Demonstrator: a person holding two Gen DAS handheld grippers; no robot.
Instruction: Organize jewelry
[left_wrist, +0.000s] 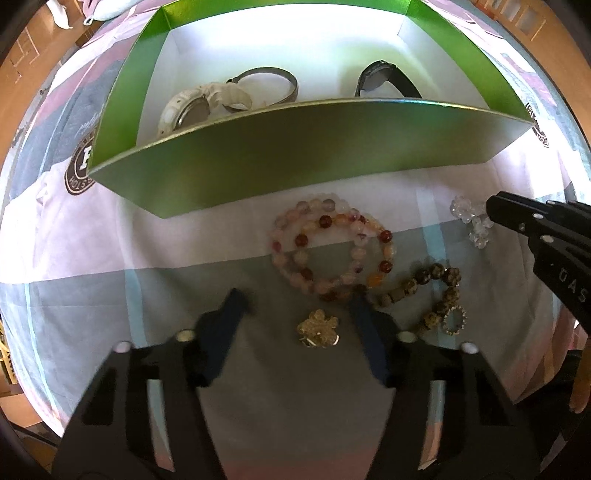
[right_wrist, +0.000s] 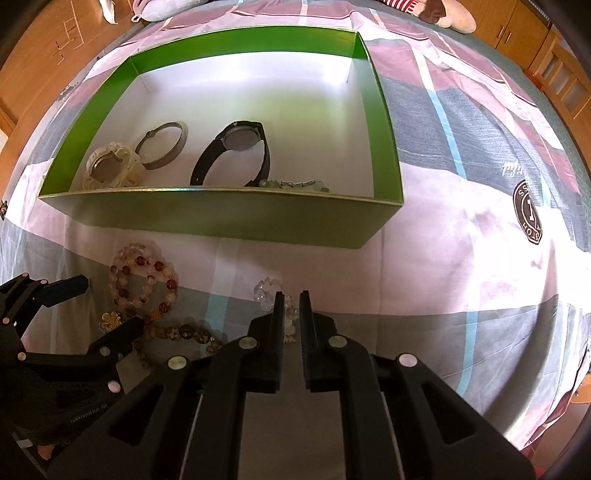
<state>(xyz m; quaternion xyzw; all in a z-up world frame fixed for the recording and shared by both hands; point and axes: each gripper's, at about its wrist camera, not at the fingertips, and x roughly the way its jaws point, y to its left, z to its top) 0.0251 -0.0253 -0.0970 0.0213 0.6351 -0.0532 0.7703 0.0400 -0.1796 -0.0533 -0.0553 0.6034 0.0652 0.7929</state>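
**Sorting the bracelets toward the green box**

Looking down the left wrist view, we saw the left gripper (left_wrist: 295, 299) with its jaws parted and nothing between the pads; a small yellow flower charm (left_wrist: 318, 328) lay on the bedspread (left_wrist: 92, 266) in the gap at 6 o'clock, so we judged it the likely next pick. At 12 o'clock sat the green box (left_wrist: 295, 147), already holding three pieces we could count here: a white watch (left_wrist: 192, 105), a grey bangle (left_wrist: 269, 81) and a black watch (left_wrist: 384, 79). Still outside, near the centre, lay the pink bead bracelets (left_wrist: 328, 247), looped over each other so we could not tell one from two, a brown bead bracelet (left_wrist: 432, 291) at 4 o'clock with a small ring (left_wrist: 455, 320) beside it, and a clear crystal bracelet (left_wrist: 469, 218) at 3 o'clock, just beside the tip of the right gripper (left_wrist: 495, 208).

In the right wrist view, the right gripper (right_wrist: 291, 299) had its jaws drawn nearly together and empty, poised just above the crystal piece, which showed at their tips. This angle added a fourth item in the box, a pale green bracelet (right_wrist: 295, 184) against the near wall. The left gripper (right_wrist: 110, 302) stood apart at 9 o'clock.
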